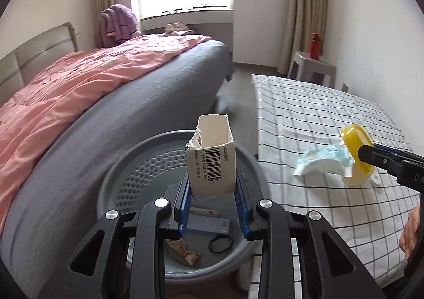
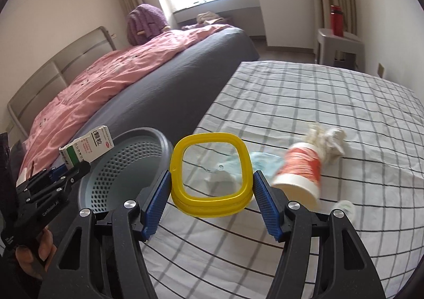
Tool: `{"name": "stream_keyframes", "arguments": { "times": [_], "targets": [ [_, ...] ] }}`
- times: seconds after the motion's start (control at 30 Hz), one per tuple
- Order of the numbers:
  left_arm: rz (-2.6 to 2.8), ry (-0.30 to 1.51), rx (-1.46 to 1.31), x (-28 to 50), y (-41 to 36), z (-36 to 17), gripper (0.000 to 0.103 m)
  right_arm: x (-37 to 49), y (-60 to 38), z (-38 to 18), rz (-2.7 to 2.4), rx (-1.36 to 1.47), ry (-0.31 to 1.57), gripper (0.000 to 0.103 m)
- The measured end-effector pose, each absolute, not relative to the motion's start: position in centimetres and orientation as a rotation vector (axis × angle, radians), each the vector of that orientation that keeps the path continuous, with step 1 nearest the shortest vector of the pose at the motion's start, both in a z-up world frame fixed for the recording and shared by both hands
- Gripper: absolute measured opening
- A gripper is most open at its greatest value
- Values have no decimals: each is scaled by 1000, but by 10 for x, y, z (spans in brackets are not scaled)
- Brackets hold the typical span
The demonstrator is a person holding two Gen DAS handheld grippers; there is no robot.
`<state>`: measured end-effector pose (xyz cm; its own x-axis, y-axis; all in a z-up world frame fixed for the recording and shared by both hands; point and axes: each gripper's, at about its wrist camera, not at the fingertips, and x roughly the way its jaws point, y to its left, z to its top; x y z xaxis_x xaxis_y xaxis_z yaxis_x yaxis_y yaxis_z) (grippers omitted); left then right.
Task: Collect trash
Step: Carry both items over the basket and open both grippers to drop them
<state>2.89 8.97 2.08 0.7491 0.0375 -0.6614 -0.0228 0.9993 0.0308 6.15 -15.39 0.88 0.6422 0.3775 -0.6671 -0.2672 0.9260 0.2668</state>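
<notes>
We hold the torn box (image 1: pixel 210 158) clamped in our left gripper (image 1: pixel 214 202) over the bin (image 1: pixel 127 174), ready to drop; our right gripper (image 2: pixel 210 193) grips the yellow lid (image 2: pixel 210 174) above the checkered table's (image 2: pixel 304 102) left edge.

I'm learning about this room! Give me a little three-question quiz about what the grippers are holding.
1. True or false: the left gripper holds a torn-open small box above the trash basket.
2. What colour is the lid in the right gripper?
3. Which lies on the checked sheet? A: paper cup; B: red bottle; C: purple towel.

Key: 1 true; 2 yellow; 3 A.
</notes>
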Motion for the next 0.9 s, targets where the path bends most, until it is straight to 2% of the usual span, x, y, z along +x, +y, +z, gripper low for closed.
{"name": "stream_keyframes", "arguments": {
  "times": [0.37,0.9],
  "targets": [
    [149,756,-9,31,137,0,29,75,-71,0,523,82,831,61],
    [228,835,-56,45,158,-24,29,94,-12,-20,604,1,884,62]
  ]
}}
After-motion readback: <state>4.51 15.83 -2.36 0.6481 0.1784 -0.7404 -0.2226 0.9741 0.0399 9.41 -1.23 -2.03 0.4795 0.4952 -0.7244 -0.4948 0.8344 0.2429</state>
